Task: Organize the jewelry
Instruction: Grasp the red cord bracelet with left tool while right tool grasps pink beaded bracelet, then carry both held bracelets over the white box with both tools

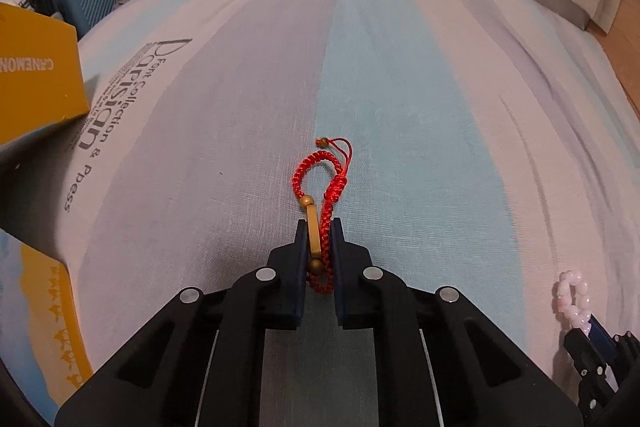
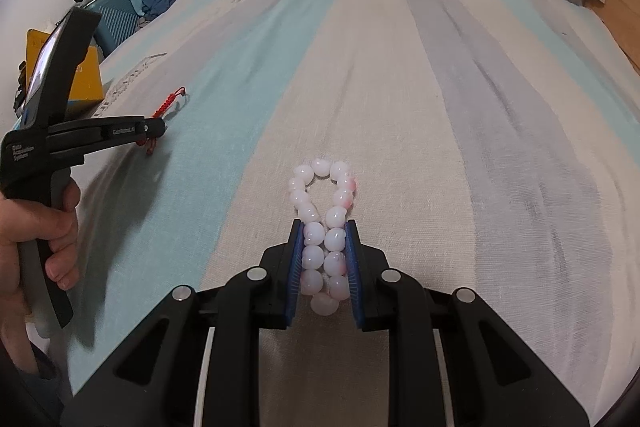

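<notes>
Over striped sheet (image 1: 240, 147): left gripper (image 1: 319, 227) pinching red bracelet (image 1: 320, 179); right gripper (image 2: 323, 227) squeezing pink bead bracelet (image 2: 323, 203).

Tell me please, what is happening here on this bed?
A person is sorting jewelry on a striped bedsheet with a hand-held gripper in each hand. The left gripper is shut on a red braided bracelet with wooden beads, whose loop lies on the sheet in front of the fingers. The right gripper is shut on a pale pink bead bracelet, squeezed into a narrow loop. A yellow box stands at the left. Neither bracelet has been put away yet.
</notes>
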Action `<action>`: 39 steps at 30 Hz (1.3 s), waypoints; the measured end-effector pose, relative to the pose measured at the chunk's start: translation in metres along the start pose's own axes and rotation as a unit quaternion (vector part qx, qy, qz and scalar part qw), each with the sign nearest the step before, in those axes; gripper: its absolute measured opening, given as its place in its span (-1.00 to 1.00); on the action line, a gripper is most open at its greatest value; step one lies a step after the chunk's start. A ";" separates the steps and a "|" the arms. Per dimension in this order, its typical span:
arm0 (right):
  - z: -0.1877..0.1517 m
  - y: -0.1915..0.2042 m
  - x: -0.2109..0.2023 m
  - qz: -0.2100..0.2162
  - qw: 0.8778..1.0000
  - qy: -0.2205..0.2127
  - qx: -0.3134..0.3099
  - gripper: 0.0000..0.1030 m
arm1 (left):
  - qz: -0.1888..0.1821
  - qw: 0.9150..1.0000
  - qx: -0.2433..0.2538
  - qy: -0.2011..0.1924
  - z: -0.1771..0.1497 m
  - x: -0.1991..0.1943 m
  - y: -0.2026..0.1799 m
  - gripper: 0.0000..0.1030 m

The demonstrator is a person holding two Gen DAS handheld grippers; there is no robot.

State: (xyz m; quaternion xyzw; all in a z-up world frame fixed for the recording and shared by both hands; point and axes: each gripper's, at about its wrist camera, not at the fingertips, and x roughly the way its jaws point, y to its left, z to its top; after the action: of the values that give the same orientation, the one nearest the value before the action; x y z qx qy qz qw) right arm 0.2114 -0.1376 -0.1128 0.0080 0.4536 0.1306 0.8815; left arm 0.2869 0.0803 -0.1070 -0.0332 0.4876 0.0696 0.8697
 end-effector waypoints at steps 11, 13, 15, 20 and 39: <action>0.002 -0.002 -0.012 0.008 1.000 -0.017 0.007 -0.63 | 0.008 1.000 0.005 -0.014 -0.006 -0.026 0.002 -0.82; 0.003 -0.002 -0.014 0.009 1.000 -0.019 0.005 -0.63 | 0.006 1.000 0.008 -0.016 -0.009 -0.031 0.001 -0.82; 0.004 -0.001 -0.016 0.010 1.000 -0.020 0.004 -0.63 | 0.001 1.000 0.003 -0.009 -0.011 -0.032 0.002 -0.82; 0.006 -0.001 -0.032 0.011 1.000 -0.029 -0.002 -0.63 | -0.004 1.000 0.005 -0.002 -0.018 -0.045 0.000 -0.82; 0.002 0.016 -0.112 0.009 0.999 -0.041 0.005 -0.63 | -0.014 1.000 0.006 -0.007 -0.047 -0.143 0.011 -0.82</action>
State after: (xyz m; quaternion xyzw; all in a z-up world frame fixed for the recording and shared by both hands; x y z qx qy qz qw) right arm 0.1472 -0.1484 -0.0199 0.0216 0.4180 0.1359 0.8980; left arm 0.1723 0.0723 -0.0091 -0.0341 0.4814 0.0551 0.8741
